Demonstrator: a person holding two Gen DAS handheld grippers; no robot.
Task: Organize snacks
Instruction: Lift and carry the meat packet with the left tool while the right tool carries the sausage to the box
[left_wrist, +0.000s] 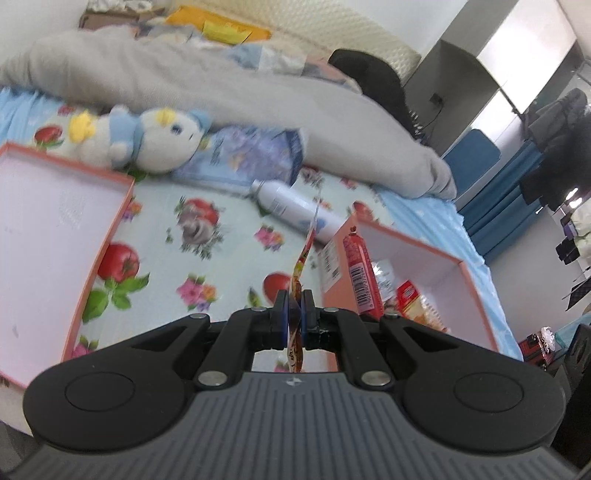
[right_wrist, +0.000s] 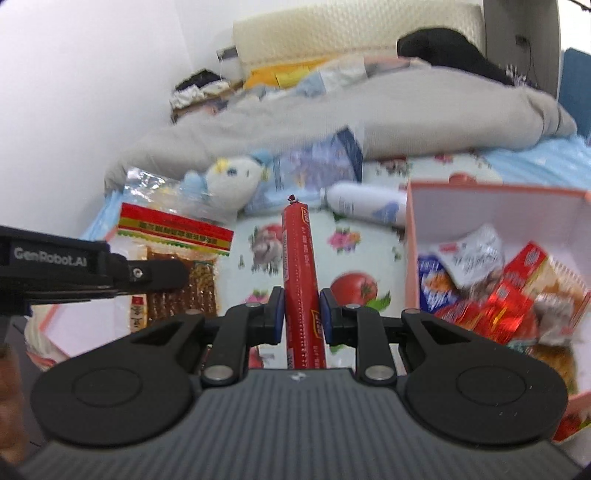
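Observation:
My left gripper (left_wrist: 294, 314) is shut on a flat snack packet (left_wrist: 303, 258), seen edge-on above the floral bedsheet. In the right wrist view the same packet (right_wrist: 177, 258) shows a red-and-yellow header and brown snacks, held by the left gripper (right_wrist: 162, 275). My right gripper (right_wrist: 302, 310) is shut on a red sausage stick (right_wrist: 300, 258) that points up; it also shows in the left wrist view (left_wrist: 360, 277) at the box's edge. A pink box (right_wrist: 412, 236) on the right holds several snack packets (right_wrist: 517, 295). A pink lid (left_wrist: 110, 221) lies on the left.
A white spray bottle (left_wrist: 295, 208), a blue packet (left_wrist: 251, 158) and a plush toy (left_wrist: 147, 140) lie on the bed behind. A grey duvet (left_wrist: 221, 81) runs across the back. The bed edge drops off at the right.

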